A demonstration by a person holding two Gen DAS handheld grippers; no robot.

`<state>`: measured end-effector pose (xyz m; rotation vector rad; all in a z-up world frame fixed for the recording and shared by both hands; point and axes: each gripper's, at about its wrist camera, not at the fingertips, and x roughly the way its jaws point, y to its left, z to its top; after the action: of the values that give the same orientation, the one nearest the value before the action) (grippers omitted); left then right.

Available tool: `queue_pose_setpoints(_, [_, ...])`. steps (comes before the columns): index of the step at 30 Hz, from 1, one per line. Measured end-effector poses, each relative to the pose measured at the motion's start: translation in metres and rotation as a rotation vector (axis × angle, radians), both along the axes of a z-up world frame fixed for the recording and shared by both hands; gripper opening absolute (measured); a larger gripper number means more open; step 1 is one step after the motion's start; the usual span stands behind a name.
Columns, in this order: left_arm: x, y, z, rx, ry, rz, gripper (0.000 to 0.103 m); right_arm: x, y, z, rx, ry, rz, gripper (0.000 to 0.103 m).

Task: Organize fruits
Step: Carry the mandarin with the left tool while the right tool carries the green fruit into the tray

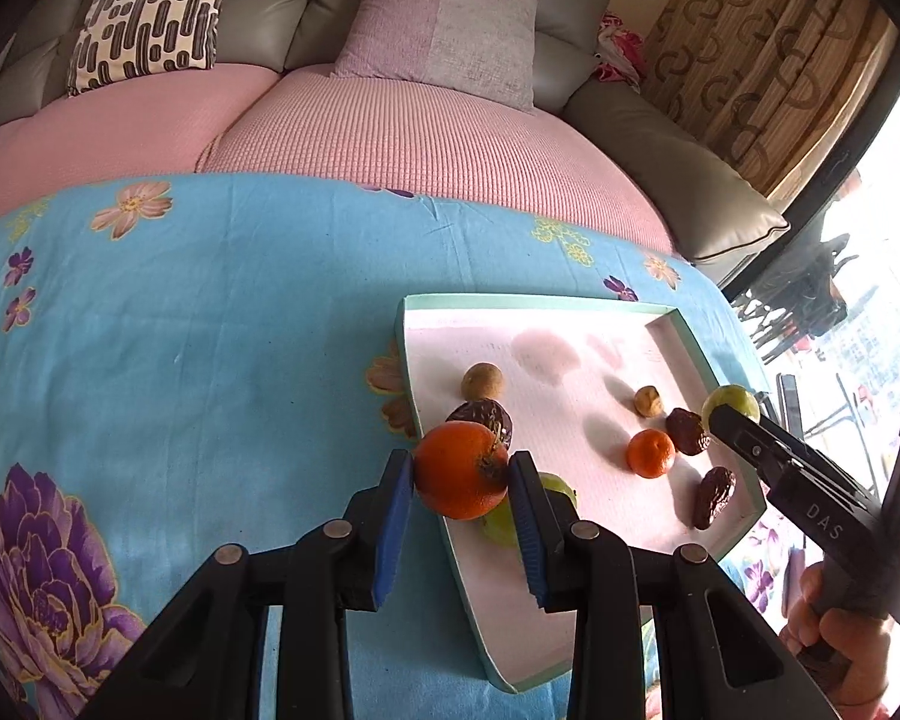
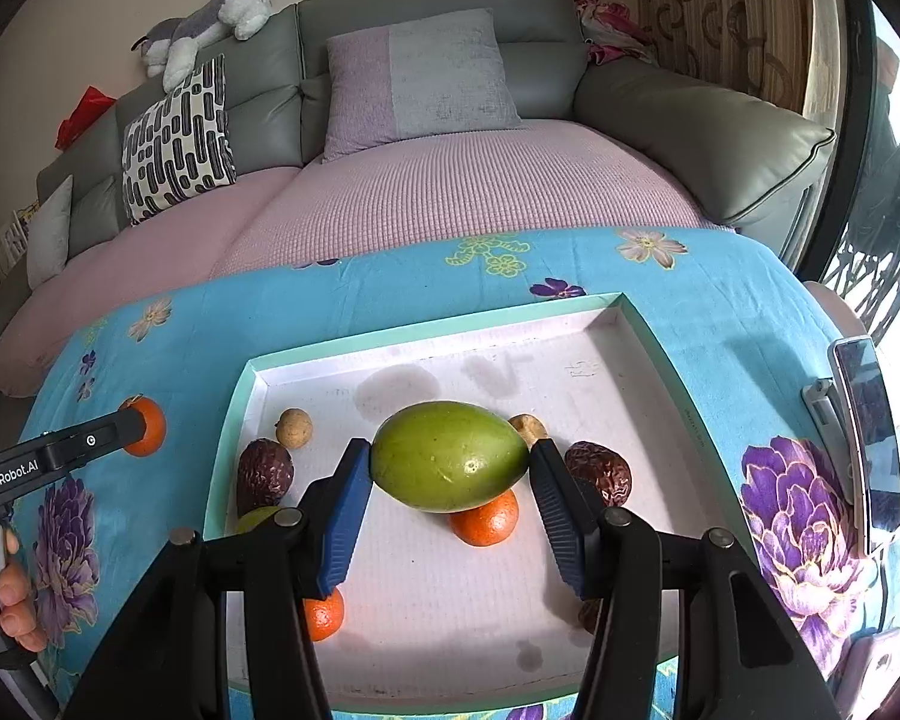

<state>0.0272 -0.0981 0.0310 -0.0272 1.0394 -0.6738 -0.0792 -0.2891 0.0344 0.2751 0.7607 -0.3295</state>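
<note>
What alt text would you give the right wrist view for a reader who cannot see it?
The right gripper holds a green mango by its ends above a white tray of small fruit on a blue floral cloth. At far left, the left gripper grips an orange outside the tray. A grey sofa stands behind.

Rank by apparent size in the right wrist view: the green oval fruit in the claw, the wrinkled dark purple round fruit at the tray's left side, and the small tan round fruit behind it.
1. Green oval fruit, though it is nearest the camera.
2. Wrinkled dark purple round fruit.
3. Small tan round fruit.
</note>
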Motion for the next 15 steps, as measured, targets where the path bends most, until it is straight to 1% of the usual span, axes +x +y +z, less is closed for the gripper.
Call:
queue_pose_setpoints(7, [-0.024,-0.015,-0.005,0.041,-0.012,-0.059,0.035,-0.010,-0.012,0.000,0.021,-0.003,-0.028,0.056])
queue_pose_setpoints(12, [-0.039,-0.015,-0.017,0.061,0.017,-0.090,0.035,-0.012,-0.012,-0.002,0.037,0.006,-0.023,0.056])
queue_pose_setpoints(15, [-0.047,-0.017,-0.019,0.069,0.012,-0.100,0.035,-0.014,-0.010,-0.002,0.046,0.014,-0.017,0.056])
